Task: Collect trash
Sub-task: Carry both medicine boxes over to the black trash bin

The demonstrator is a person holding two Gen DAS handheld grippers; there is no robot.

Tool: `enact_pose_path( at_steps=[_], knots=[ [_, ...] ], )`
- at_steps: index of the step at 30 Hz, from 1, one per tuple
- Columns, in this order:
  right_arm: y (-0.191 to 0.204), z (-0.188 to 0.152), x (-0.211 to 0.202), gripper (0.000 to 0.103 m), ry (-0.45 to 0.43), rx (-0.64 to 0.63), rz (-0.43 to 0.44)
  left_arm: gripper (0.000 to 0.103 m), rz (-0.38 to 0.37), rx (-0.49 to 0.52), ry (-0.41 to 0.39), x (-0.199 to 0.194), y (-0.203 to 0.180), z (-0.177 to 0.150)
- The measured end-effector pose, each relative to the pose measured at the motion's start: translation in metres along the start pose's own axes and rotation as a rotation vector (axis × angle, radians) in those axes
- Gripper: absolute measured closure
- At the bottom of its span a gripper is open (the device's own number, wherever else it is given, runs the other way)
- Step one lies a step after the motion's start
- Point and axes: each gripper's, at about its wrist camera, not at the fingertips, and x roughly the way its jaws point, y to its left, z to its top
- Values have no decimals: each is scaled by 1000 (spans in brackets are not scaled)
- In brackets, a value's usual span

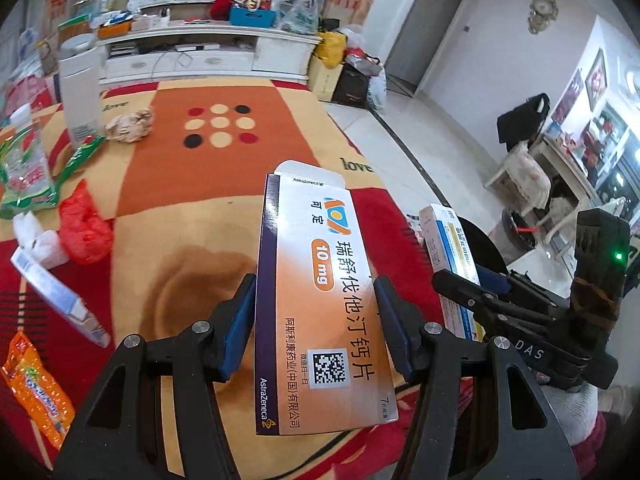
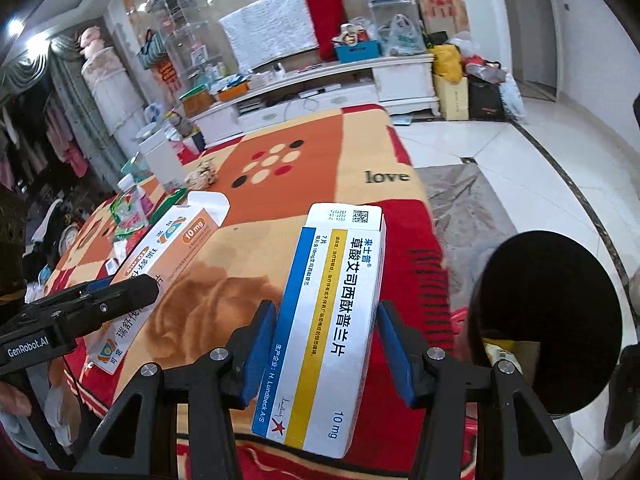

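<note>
Two tongs each grasp a carton between their pads: left tongs an orange box, right tongs a white box.

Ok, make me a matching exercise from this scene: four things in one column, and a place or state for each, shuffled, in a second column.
Things
1. orange medicine box
2. blue and yellow medicine box
3. crumpled paper ball
4. red plastic bag

Place or state
A. lying on the blanket beside a white wad
B. held in the right gripper
C. held in the left gripper, top flap open
D. on the blanket next to the tall white container

Pairs: 1-C, 2-B, 3-D, 4-A
</note>
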Motion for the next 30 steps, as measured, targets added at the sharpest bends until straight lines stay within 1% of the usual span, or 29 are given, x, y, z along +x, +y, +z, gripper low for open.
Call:
enact_pose_path(
  at_steps=[16,30],
  knots=[
    [-59,-9,-20,53,-19,103,-77,46,-55,89,29,35,-51,6],
    [-117,-19,-37,53,-19,203,-169,46,-174,142,88,79,-108,9]
  ],
)
